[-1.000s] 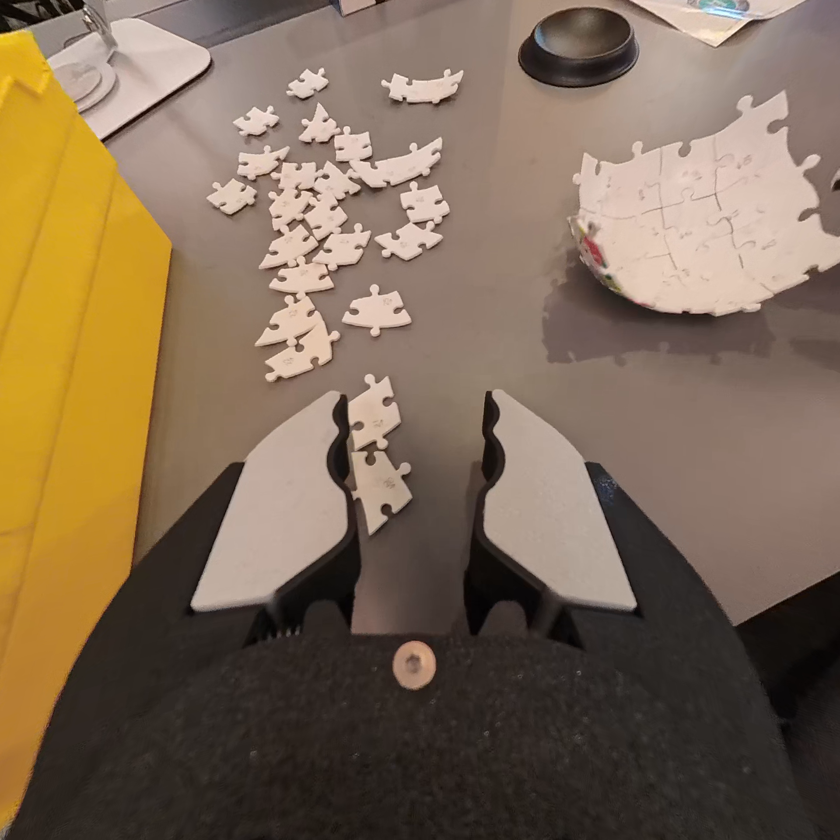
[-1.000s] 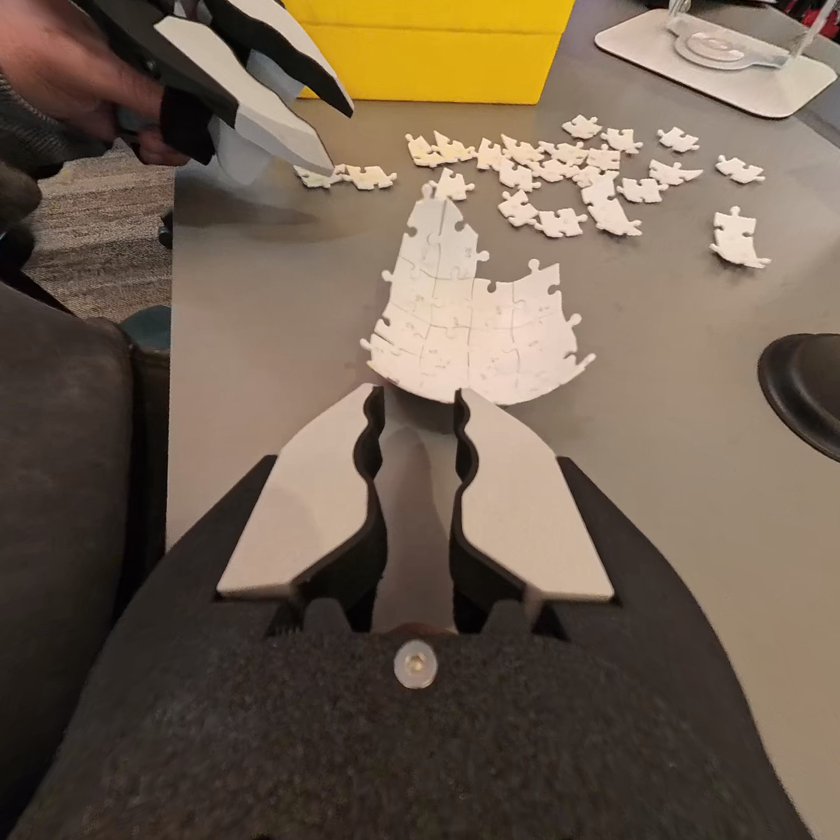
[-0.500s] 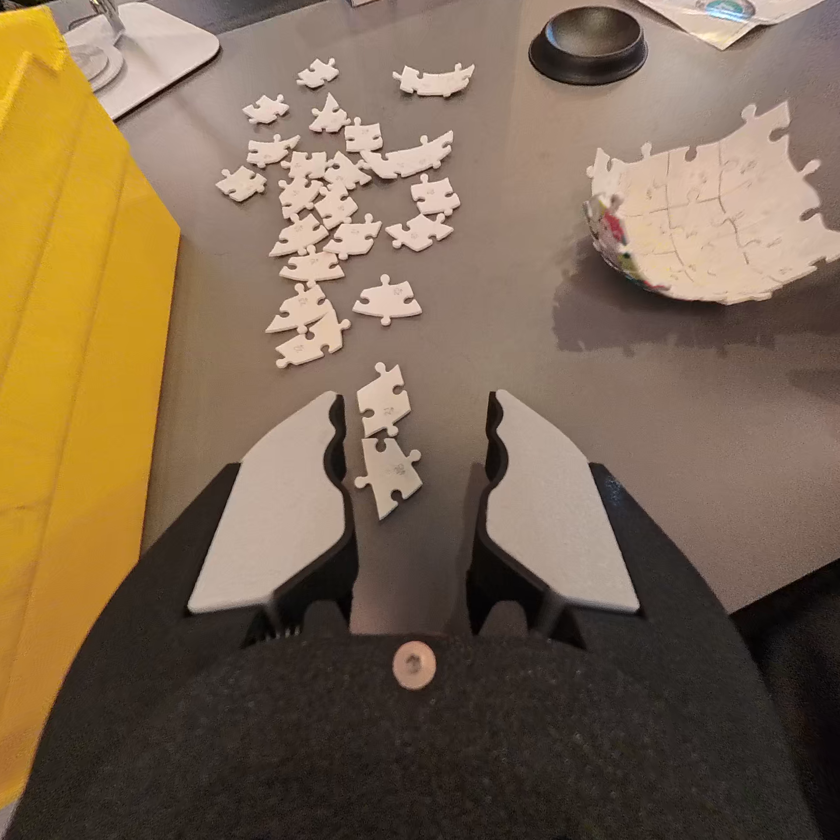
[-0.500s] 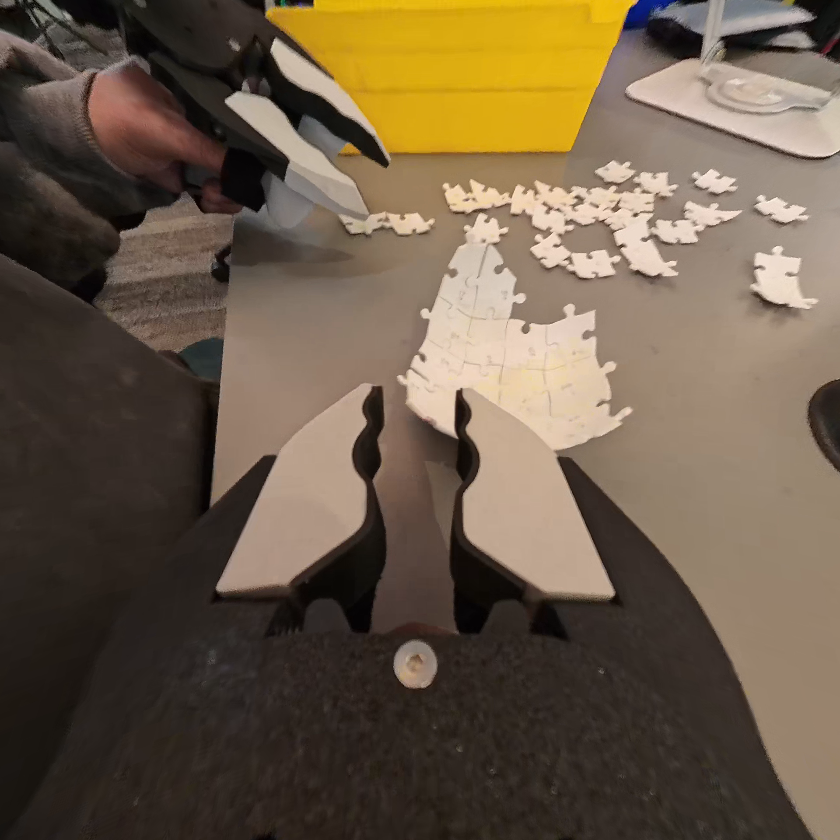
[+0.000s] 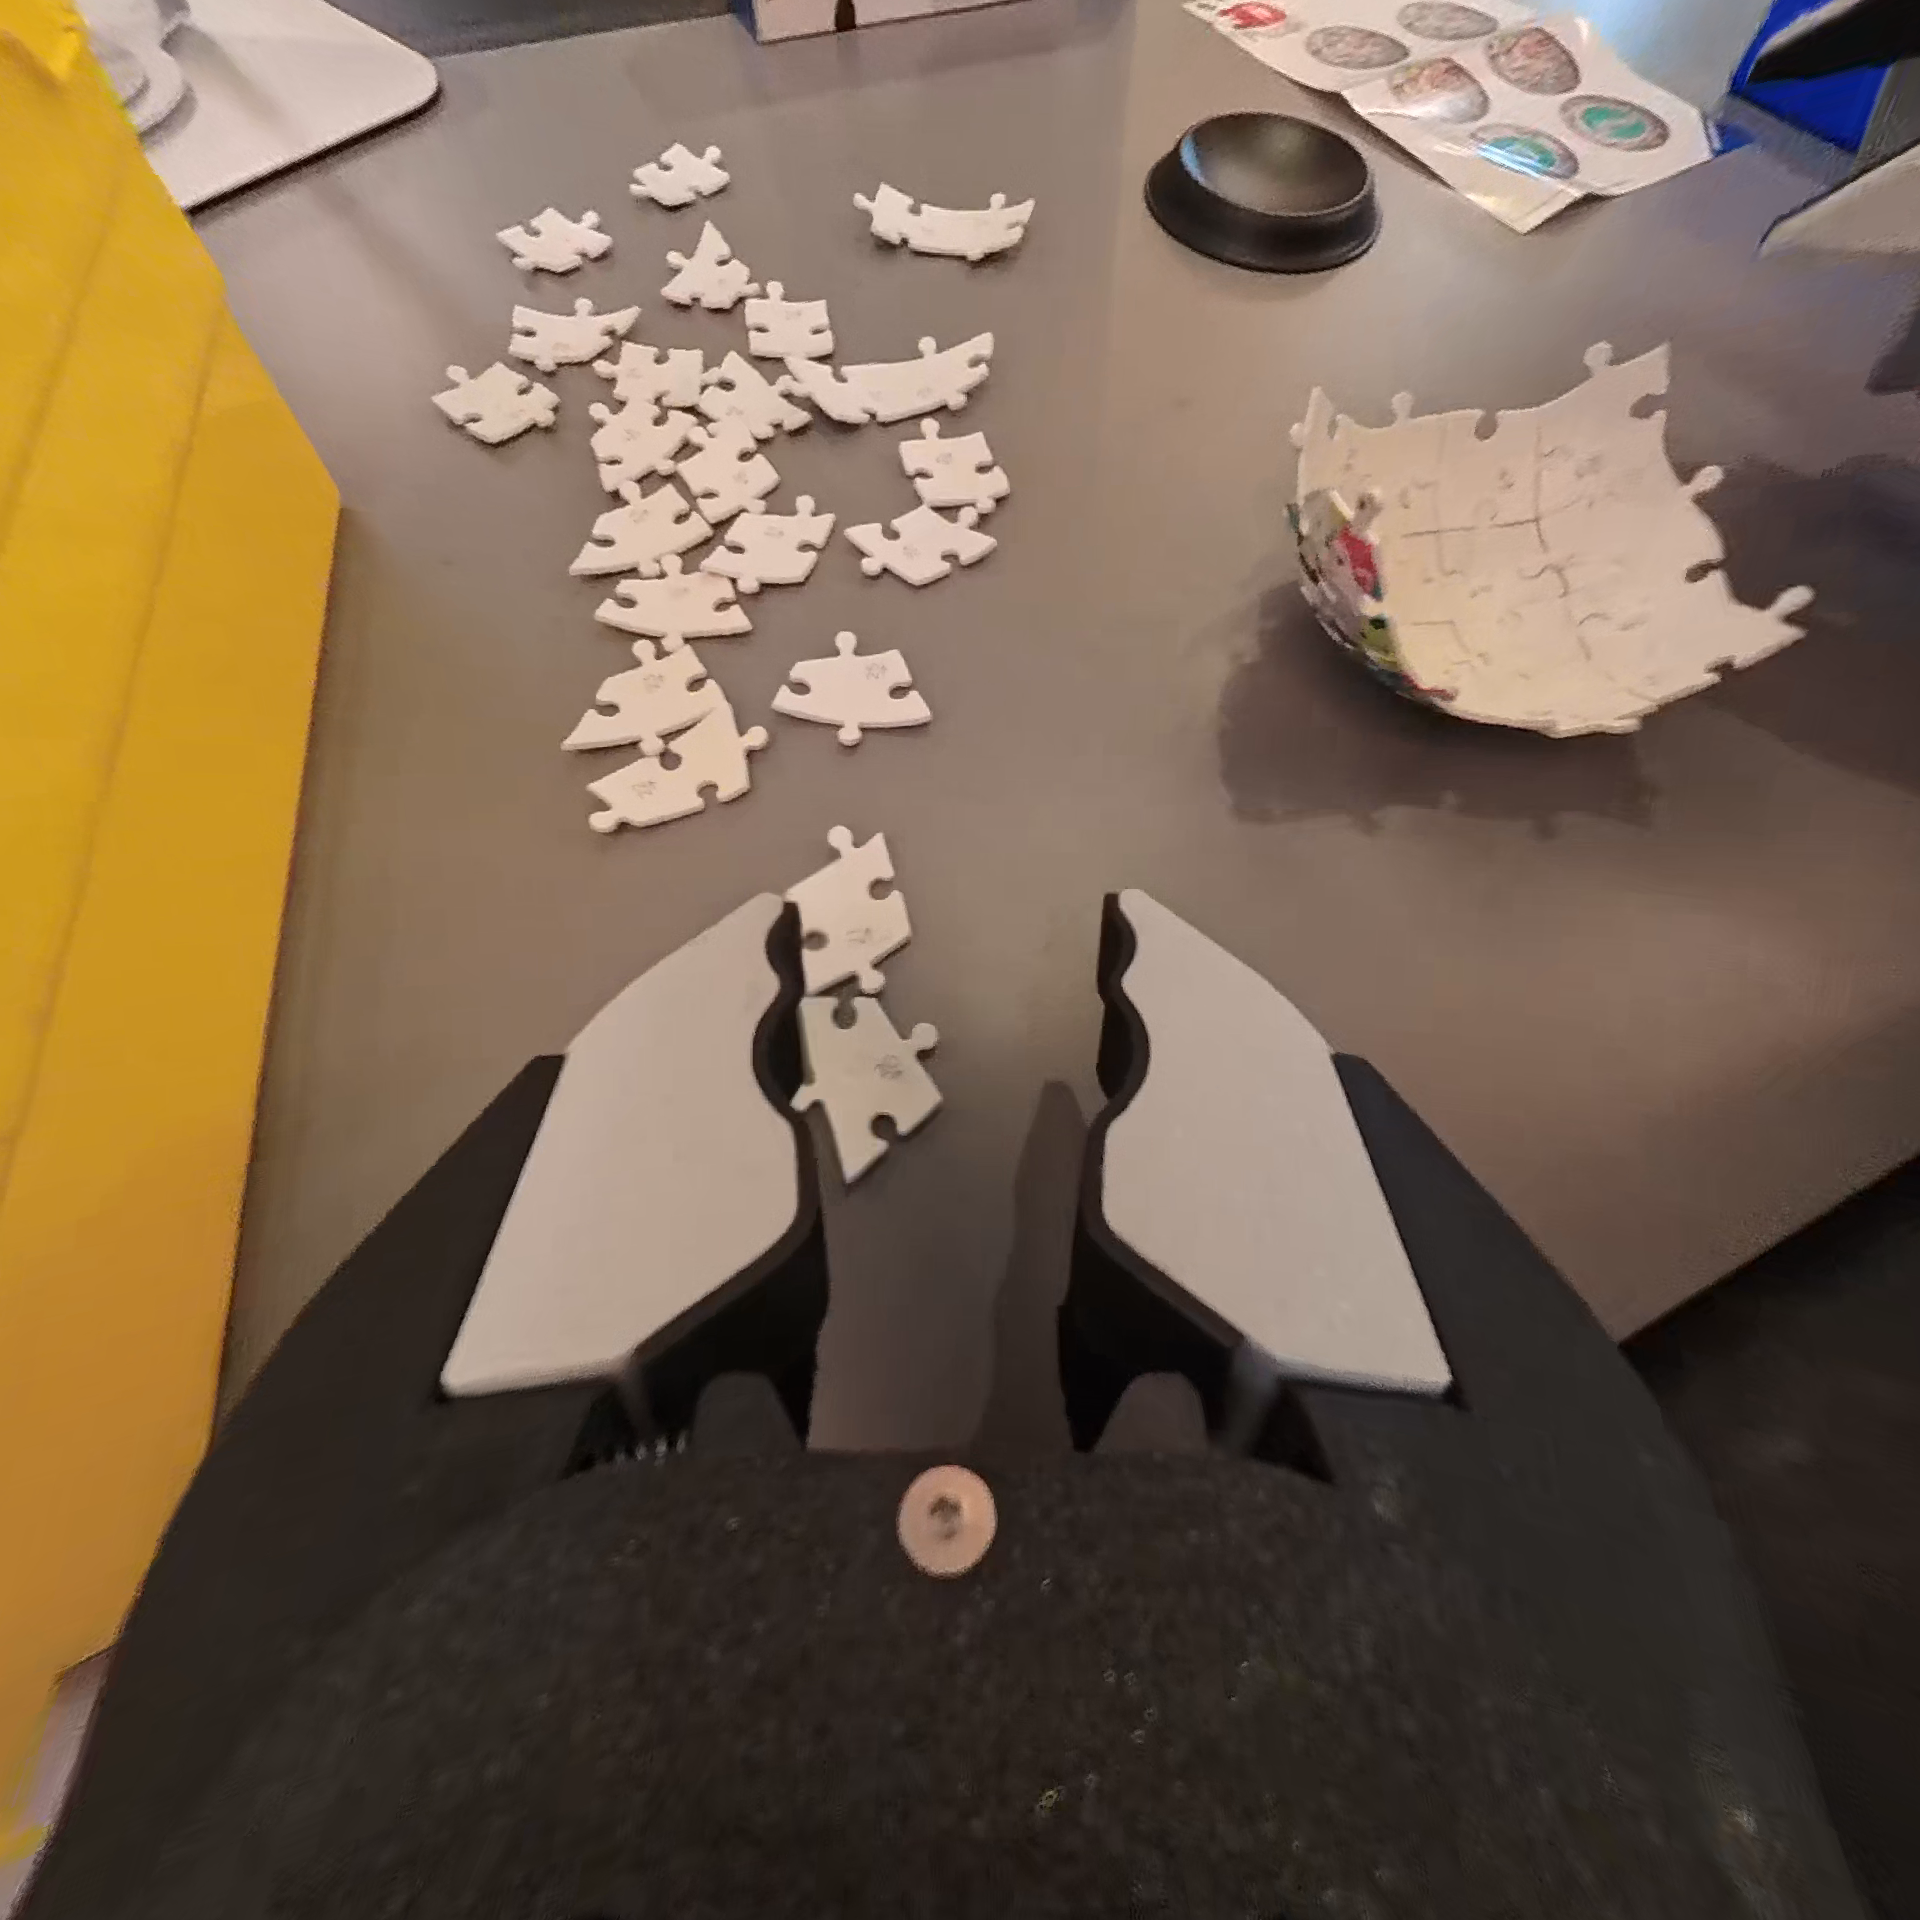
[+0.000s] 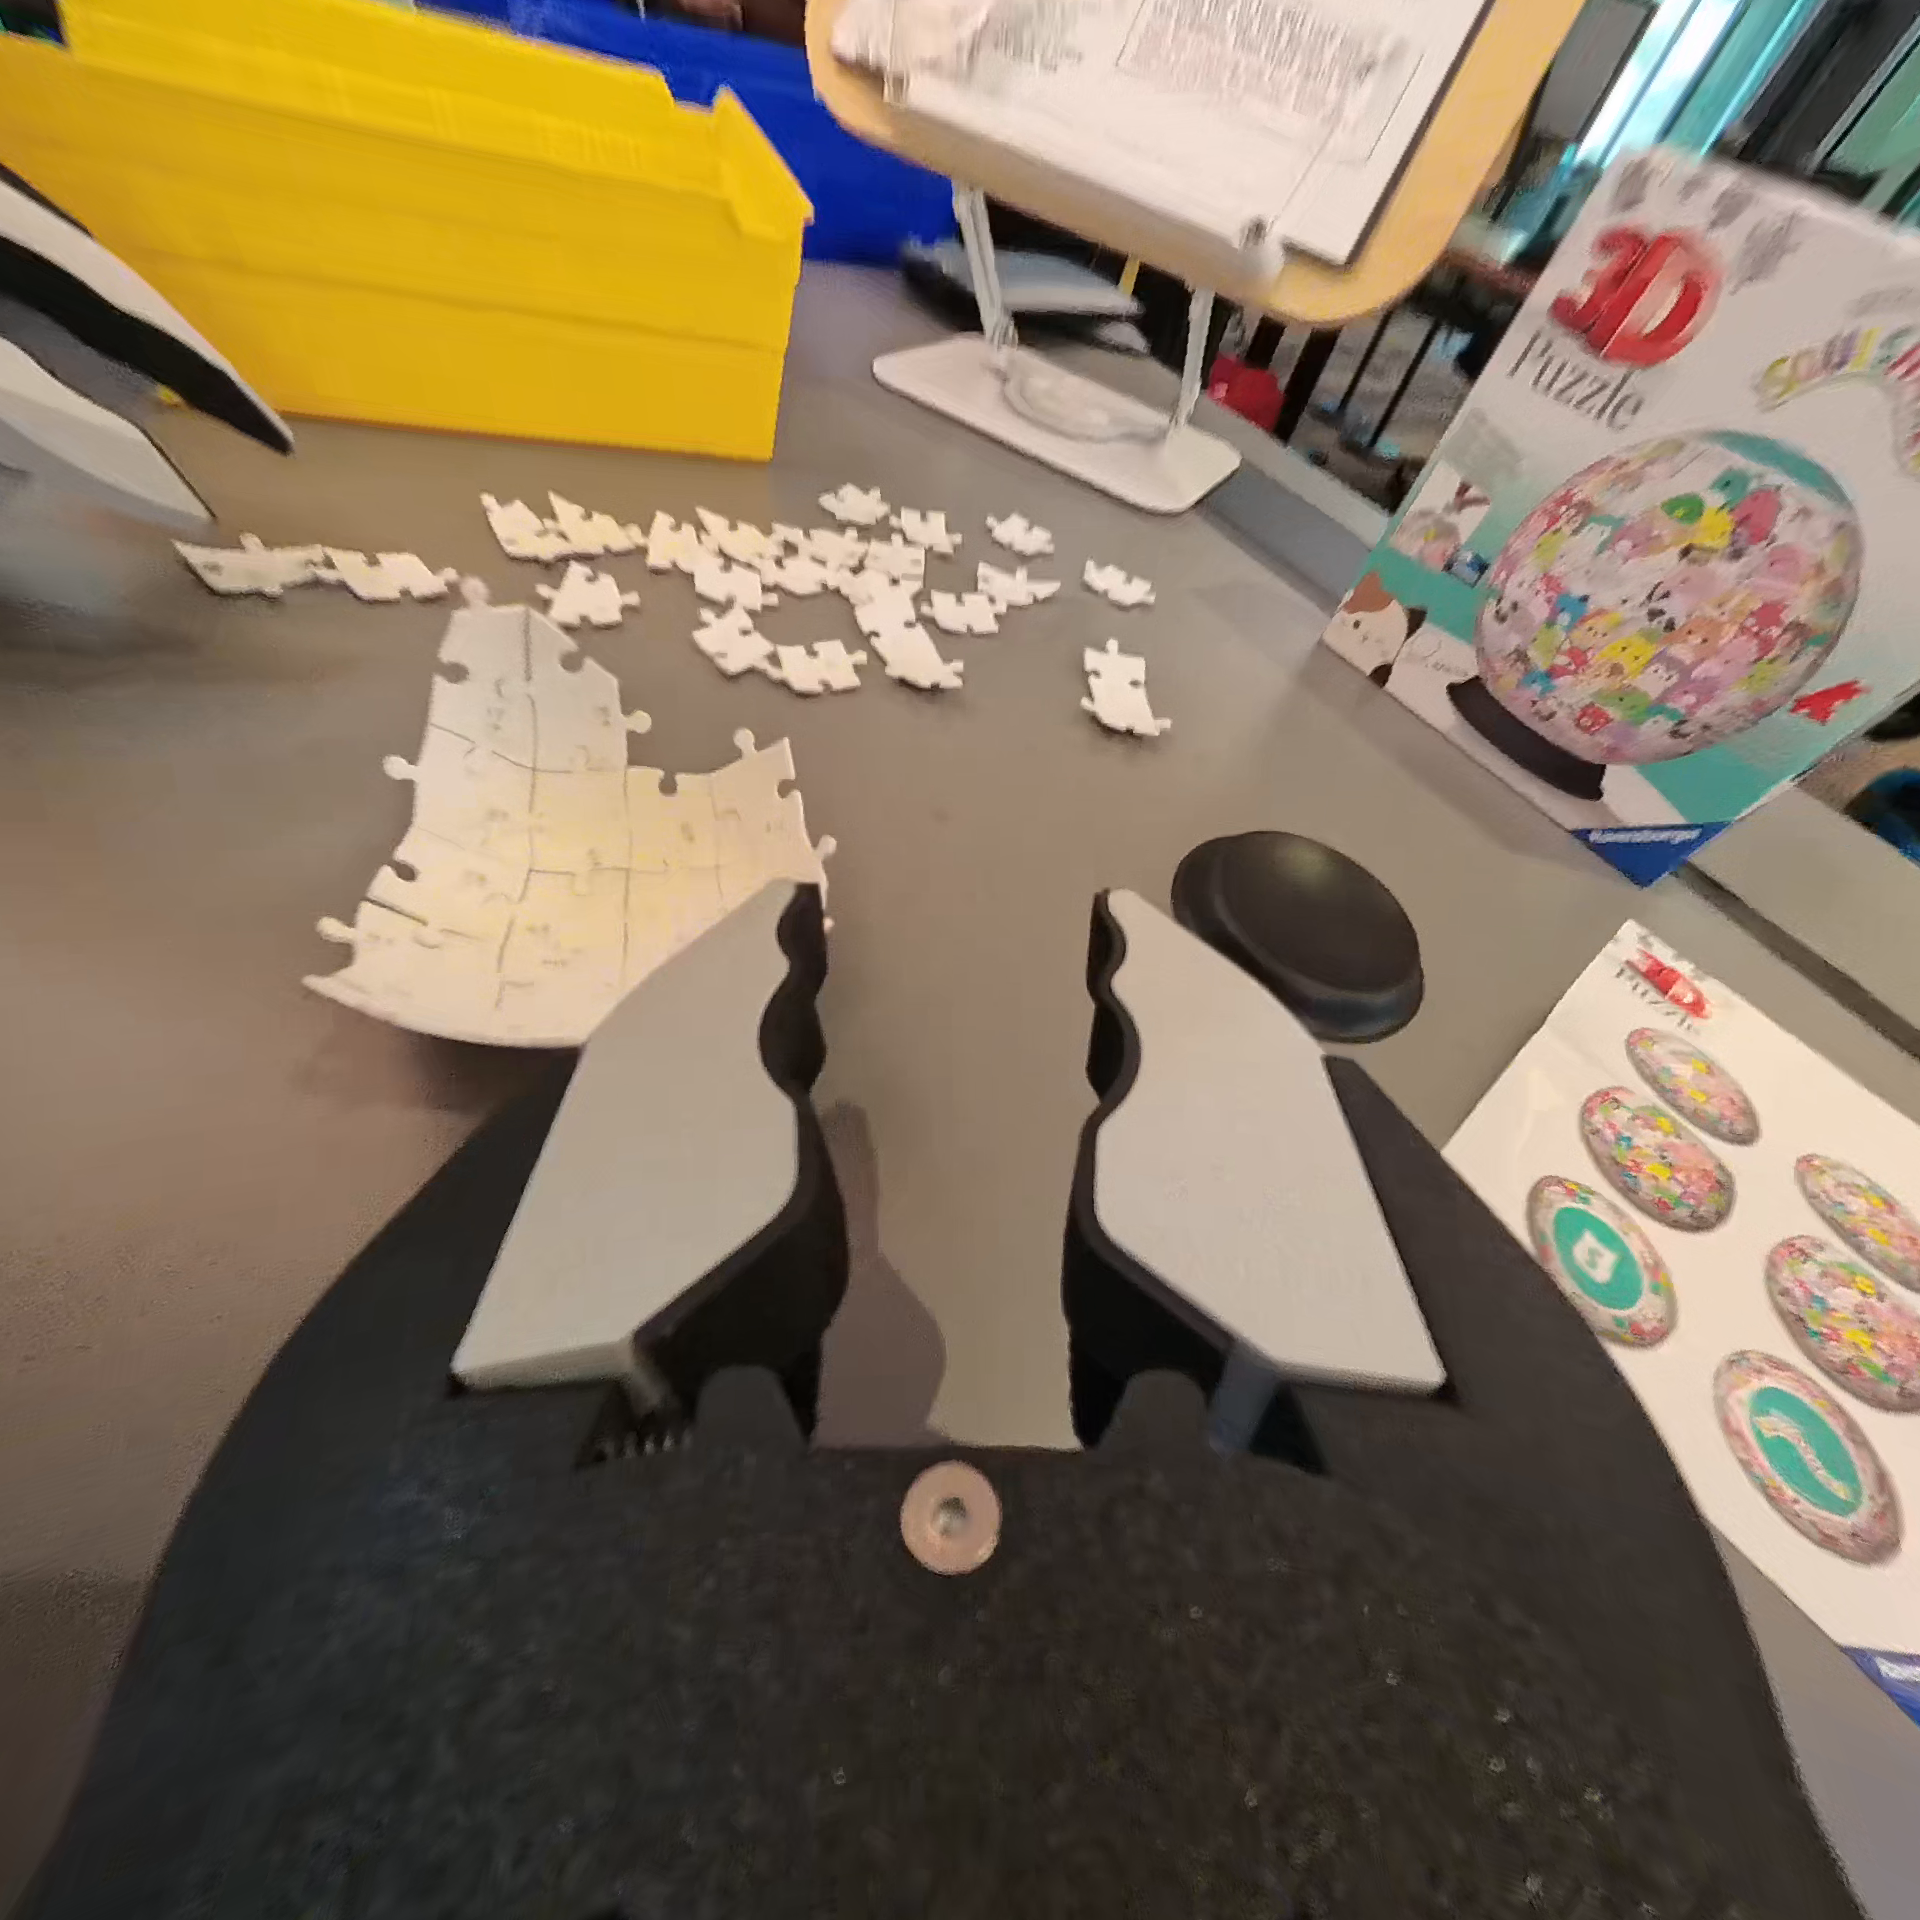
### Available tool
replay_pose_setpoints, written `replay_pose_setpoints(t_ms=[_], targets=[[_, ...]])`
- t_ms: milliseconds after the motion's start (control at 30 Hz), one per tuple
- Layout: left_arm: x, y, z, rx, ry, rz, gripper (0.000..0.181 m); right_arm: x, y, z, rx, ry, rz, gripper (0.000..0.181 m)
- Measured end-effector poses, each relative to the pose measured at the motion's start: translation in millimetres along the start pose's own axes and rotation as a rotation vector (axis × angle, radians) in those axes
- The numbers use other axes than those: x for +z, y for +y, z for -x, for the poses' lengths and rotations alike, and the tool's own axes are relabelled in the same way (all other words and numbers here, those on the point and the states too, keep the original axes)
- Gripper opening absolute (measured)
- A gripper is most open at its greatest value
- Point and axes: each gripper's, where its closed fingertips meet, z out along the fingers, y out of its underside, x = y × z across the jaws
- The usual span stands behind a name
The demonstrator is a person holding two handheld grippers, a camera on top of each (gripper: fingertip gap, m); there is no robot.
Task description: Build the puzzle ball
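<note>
Left gripper (image 5: 945, 914) hovering released over two joined white pieces (image 5: 857, 997) lying on grey desk (image 5: 1091, 727). Right gripper (image 6: 956, 909) also gaping, empty, hanging beside curved shell section (image 6: 551, 862). Ball looking partly built; loose pieces (image 5: 707, 499), thin rigid white plastic with tabs, waiting, black stand (image 6: 1299, 935) unused.

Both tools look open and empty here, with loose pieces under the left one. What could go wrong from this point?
1. The left tool hangs open above two flat white puzzle pieces lying end to end; closing could pinch both or skid them across the smooth grey table.
2. The curved, part-built white puzzle shell rests free on its rounded side, with the open right tool close beside its edge, so a nudge might rock it or pop joints.
</note>
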Motion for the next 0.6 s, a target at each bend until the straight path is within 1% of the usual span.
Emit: replay_pose_setpoints(t_ms=[100, 233, 333, 400, 500, 600], targets=[[0, 0, 6, -0.025, 0.002, -0.009, 0.055, 18, 11, -2, 0.036, -0.024, 0.108, 0.049], [-1, 2, 13, -0.048, 0.012, -0.012, 0.056, 39, 6, -11, 0.104, -0.058, 0.115, 0.049], [-1, 6, 15, -0.039, 0.023, 0.000, 0.055, 49, 9, -21, 0.156, -0.076, 0.144, 0.049], [1, 8, 13, -0.036, 0.043, 0.016, 0.055, 53, 12, -24, 0.179, -0.091, 0.158, 0.049], [2, 11, 13, -0.020, 0.030, 0.040, 0.055, 54, 17, -23, 0.221, -0.129, 0.143, 0.048], [0, 8, 12, -0.006, 0.013, 0.030, 0.055, 50, 17, -21, 0.262, -0.172, 0.117, 0.040]])
